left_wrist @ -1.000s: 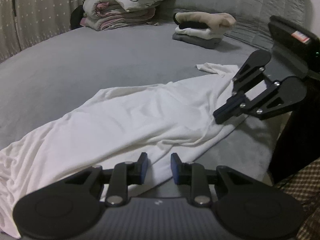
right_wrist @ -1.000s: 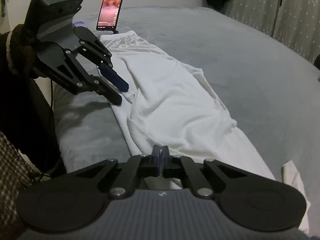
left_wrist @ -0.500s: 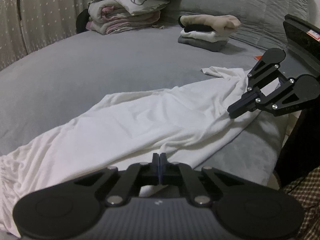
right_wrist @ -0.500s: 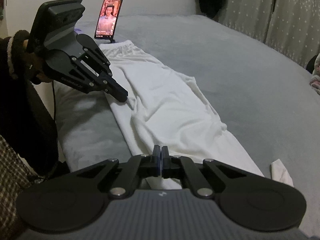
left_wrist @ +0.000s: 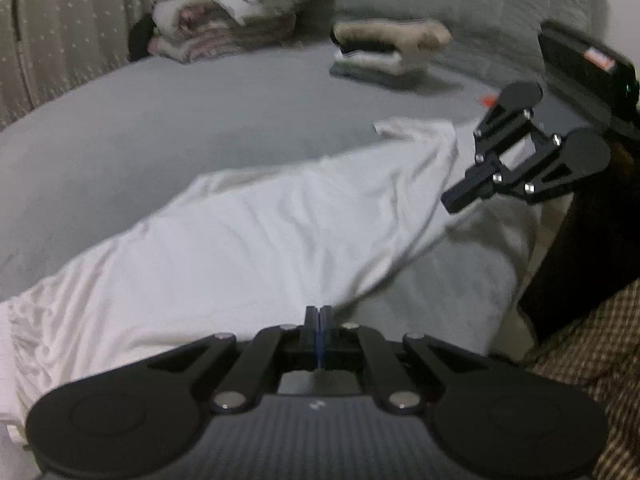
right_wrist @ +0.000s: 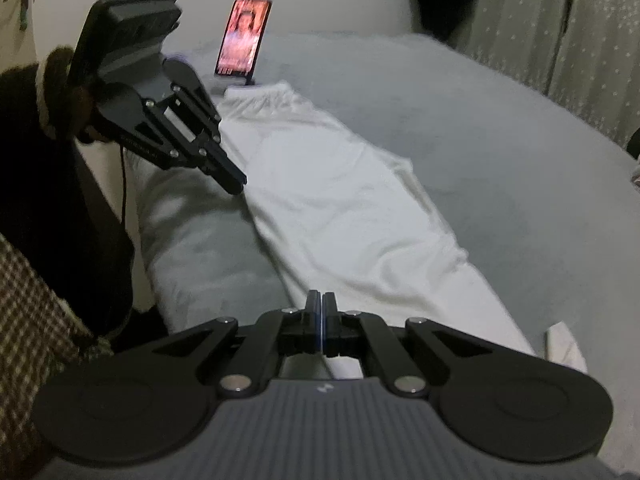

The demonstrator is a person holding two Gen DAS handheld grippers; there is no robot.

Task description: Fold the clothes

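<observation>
A wide grey bed [left_wrist: 168, 128] fills both views, its surface bare and open across the whole far half, out to the dotted curtains [right_wrist: 560, 40]. The near edge of the bed [right_wrist: 188, 240] drops away beside a person's dark sleeve [right_wrist: 36, 168] and checked fabric [right_wrist: 28, 320].

A long white garment [left_wrist: 248, 240] lies stretched out flat along that near edge, running lengthwise between the two grippers, with a strip of grey bed showing between its near side and the drop. One end, gathered like a waistband [right_wrist: 264, 96], lies just in front of a lit phone [right_wrist: 243, 36] propped upright. The other end [left_wrist: 404, 126] points toward a small stack of folded clothes [left_wrist: 384, 54] near the headboard, well apart from the garment. A larger pile of bedding [left_wrist: 228, 20] sits further back.

The left gripper [left_wrist: 319, 314] has its jaws pressed together at the garment's near edge; whether cloth is pinched between them cannot be told. The right gripper [right_wrist: 321, 300] is likewise closed at the near edge further along the garment, and again a grip on the fabric cannot be made out. Seen from the other side, each tip sits low at the cloth's border.
</observation>
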